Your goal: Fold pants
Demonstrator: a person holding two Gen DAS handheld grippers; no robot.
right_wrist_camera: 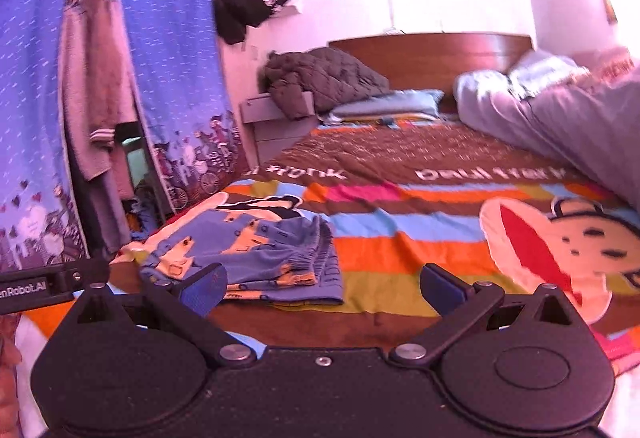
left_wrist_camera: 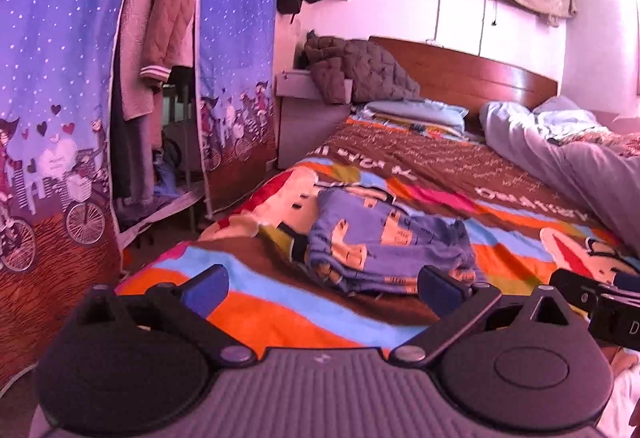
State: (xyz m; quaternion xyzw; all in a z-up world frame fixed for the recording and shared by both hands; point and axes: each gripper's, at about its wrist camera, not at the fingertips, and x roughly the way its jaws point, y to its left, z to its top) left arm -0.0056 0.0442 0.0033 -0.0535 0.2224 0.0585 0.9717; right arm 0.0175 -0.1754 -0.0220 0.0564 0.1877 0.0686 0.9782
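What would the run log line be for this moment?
pants: folded, lying on bedspread | left gripper: open, empty | right gripper: open, empty | contact: none

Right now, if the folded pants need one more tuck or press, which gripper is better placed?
Left, probably. In its view the pants lie almost centered ahead of the open left gripper. In the right wrist view they sit off to the left of the open right gripper.

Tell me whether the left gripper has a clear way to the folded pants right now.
Probably yes. The left gripper is open and empty, and the pants lie just ahead of its fingertips on the blanket, with nothing between them.
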